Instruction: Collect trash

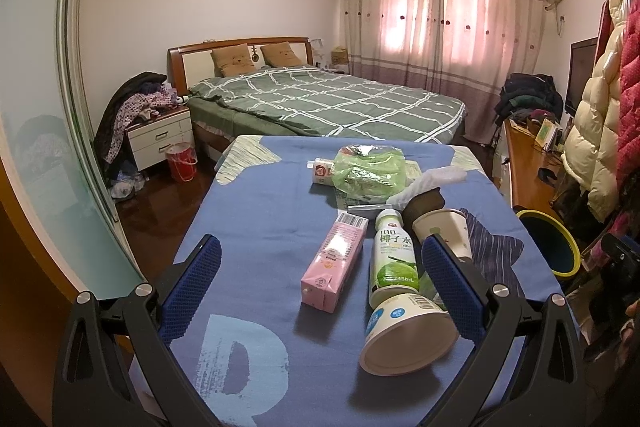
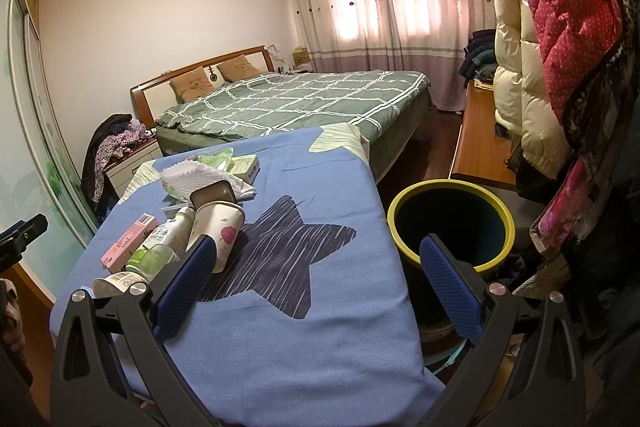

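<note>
Lying between the spread fingers of the empty left gripper (image 1: 320, 275), pink carton (image 1: 335, 261), coconut-water bottle (image 1: 394, 259), right gripper (image 2: 320, 279) likewise agape, bin (image 2: 450, 223) just beyond.

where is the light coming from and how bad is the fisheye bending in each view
Left wrist view: daylight glows through the pink curtains, washing them out; the wardrobe door bows into a strong curve. Right wrist view: same blown-out window glow, soft shadow beside the paper cup, black corners, and the trash bin rim stays sharp.
</note>
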